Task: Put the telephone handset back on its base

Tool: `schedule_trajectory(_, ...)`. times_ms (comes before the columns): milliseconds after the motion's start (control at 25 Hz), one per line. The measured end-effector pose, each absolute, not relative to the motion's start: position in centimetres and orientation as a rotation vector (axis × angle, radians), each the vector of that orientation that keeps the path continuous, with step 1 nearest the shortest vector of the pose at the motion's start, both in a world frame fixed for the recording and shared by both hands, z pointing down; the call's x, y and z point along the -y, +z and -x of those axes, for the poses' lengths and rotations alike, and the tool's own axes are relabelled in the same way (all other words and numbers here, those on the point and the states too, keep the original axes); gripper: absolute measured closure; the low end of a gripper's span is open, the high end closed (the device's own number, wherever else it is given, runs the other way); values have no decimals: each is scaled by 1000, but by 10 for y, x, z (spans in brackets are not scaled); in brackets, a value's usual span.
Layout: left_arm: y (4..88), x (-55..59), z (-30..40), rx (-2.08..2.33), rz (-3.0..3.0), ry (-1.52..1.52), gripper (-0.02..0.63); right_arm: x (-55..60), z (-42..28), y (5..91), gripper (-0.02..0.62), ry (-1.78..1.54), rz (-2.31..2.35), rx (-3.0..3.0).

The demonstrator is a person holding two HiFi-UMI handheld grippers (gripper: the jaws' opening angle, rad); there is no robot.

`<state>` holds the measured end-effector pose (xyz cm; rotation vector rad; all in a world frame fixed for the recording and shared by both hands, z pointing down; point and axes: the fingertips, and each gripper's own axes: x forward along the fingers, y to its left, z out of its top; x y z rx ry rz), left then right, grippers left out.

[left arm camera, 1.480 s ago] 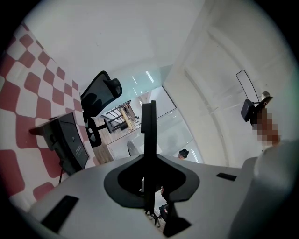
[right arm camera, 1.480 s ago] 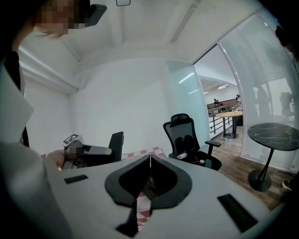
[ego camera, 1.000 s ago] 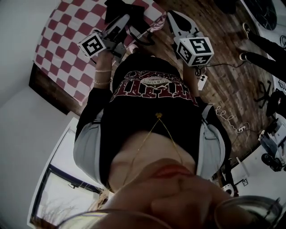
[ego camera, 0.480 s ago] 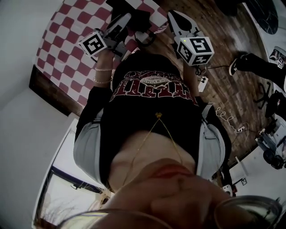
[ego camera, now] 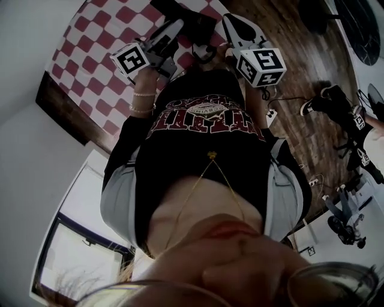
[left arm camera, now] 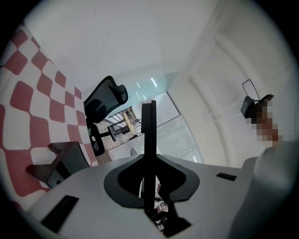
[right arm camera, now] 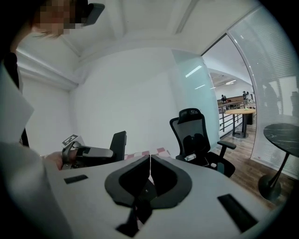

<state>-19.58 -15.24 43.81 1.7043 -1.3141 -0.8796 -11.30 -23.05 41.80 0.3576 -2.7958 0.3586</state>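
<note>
Examined grey left gripper (left arm camera: 148, 135) through its own view: jaws pressed flat together, nothing between them. Examined matching grey right gripper (right arm camera: 150, 164) likewise: jaws closed to a thin seam, empty. Found both held up before the chest, over the near part of the red-and-white checked tablecloth (ego camera: 90, 54), neither touching anything.

Compared against half a second and a full second prior. Recorded only a slight rightward shift of the left gripper in the head view, the right one all but unmoved, closure unaltered, no object taken up. Recorded also a bystander's dark shoe (ego camera: 310, 107) carried further across the brown wooden floor (ego camera: 300, 48); judged irrelevant to the work.

Could not positively identify the telephone handset in any view. Noted a black irregular shape (ego camera: 183, 13) on the cloth just beyond the gripper tips, and a dark angular block (left arm camera: 63, 161) on the cloth in the left gripper view; possibly handset or base, not confirmed. Judged the task not yet begun: no grasp made, approach to the table outstanding.
</note>
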Motion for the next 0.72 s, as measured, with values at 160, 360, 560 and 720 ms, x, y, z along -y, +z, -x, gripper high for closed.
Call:
schedule_trajectory(160,441,148,203,1354,-1680,-901,528,229,126,420,574,353,-281,2790)
schedule_trajectory(360,446,146,207,1409,-1643,-923,528,236,135,424,574,334,-190,2777)
schedule_trajectory(560,448,154,209,1469,-1593,-954,528,250,149,426,574,320,-62,2770)
schedule_trajectory(720,445,169,206,1521,-1562,-984,528,266,153,424,574,301,32,2762)
